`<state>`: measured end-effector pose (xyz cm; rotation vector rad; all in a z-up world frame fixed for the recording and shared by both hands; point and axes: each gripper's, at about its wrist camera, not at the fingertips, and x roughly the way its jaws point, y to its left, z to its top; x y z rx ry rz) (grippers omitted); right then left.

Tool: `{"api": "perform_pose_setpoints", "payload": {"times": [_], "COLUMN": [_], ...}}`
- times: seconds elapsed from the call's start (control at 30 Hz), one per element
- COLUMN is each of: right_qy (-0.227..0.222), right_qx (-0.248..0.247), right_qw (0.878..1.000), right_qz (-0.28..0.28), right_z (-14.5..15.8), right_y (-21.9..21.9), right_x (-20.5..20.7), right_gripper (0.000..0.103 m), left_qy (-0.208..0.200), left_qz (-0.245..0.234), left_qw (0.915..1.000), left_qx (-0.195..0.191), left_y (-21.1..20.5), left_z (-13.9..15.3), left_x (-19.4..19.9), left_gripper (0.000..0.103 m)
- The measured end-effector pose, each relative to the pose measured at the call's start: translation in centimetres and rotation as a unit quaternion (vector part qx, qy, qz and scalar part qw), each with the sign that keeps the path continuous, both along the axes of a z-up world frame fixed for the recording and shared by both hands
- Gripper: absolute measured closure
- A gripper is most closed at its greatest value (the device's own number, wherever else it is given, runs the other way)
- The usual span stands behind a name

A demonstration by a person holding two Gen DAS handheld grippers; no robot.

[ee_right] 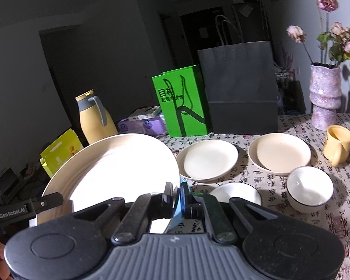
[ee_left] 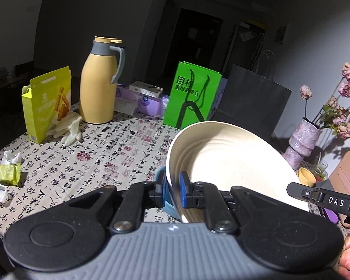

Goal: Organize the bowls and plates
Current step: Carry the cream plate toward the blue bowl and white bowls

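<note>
Left wrist: our left gripper (ee_left: 172,190) pinches the large cream plate (ee_left: 233,163) by its rim, tilted above the table (ee_left: 93,158) | Right wrist: our right gripper (ee_right: 176,197) pinches the opposite rim (ee_right: 175,175); we'd level it, then lower it near the two cream plates (ee_right: 207,158).

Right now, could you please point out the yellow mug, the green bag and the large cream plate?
yellow mug (ee_right: 337,145): right wrist view, its side wall.
green bag (ee_right: 180,100): right wrist view, its front face.
large cream plate (ee_left: 233,161): left wrist view, its inner surface.
</note>
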<state>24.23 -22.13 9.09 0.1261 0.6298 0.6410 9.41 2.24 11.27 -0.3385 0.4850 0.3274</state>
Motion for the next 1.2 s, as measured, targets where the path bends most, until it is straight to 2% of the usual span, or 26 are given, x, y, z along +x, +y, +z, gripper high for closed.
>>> {"api": "perform_pose_setpoints", "payload": {"times": [0.3,0.7,1.2], "right_qy": [0.008,0.015,0.035], "right_qx": [0.010,0.031,0.044], "right_qw": [1.000,0.998,0.995], "right_qz": [-0.025,-0.057,-0.083], "right_z": [-1.1,-3.2,-6.9], "right_y": [-3.7,-8.5,-11.9], "right_x": [-0.8,-1.8,-2.9], "right_gripper": [0.097,0.097,0.097], "left_qy": [0.005,0.026,0.056], "left_qz": [-0.028,-0.065,-0.098], "left_qw": [0.9996,0.9975,0.9936], "left_qx": [0.006,-0.008,0.008], "left_y": [-3.0,-5.8,-8.5], "left_z": [-0.8,-3.6,-6.7], "left_x": [0.4,1.2,1.8], "left_gripper": [0.091,0.091,0.090]}}
